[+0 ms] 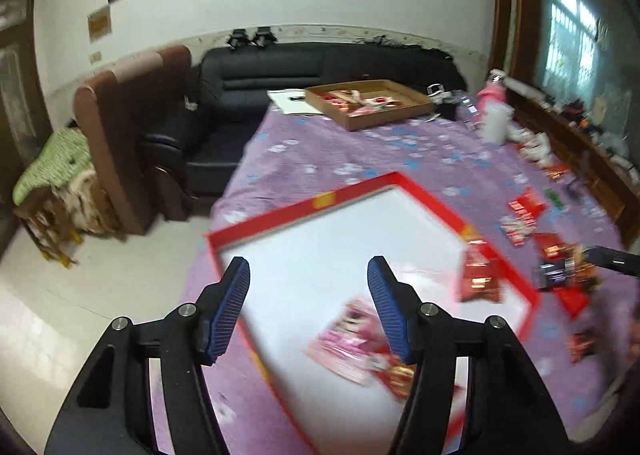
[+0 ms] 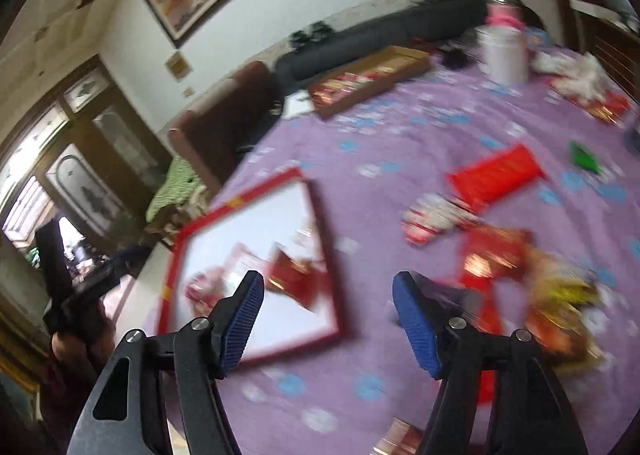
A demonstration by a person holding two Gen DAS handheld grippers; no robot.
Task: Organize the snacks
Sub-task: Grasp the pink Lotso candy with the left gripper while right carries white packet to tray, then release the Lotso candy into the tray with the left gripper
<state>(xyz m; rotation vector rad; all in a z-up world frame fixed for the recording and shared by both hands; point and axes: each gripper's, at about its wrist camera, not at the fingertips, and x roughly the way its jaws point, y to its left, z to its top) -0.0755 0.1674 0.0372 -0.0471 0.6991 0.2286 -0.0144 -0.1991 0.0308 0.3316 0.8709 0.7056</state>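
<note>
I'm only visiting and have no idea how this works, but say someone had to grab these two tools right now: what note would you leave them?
Left hand-held gripper: open, empty, above the red-rimmed shallow white box.
Right hand-held gripper: open, empty, between that box and the heap of loose snack packets.
In the box: a pink printed packet and a red foil packet.
Still on the purple flowered cloth: the red and yellow heap, a flat red pack, a small green packet.
A brown cardboard tray at the far end also holds snacks.
Left to do: probably move the loose packets into the box.
</note>
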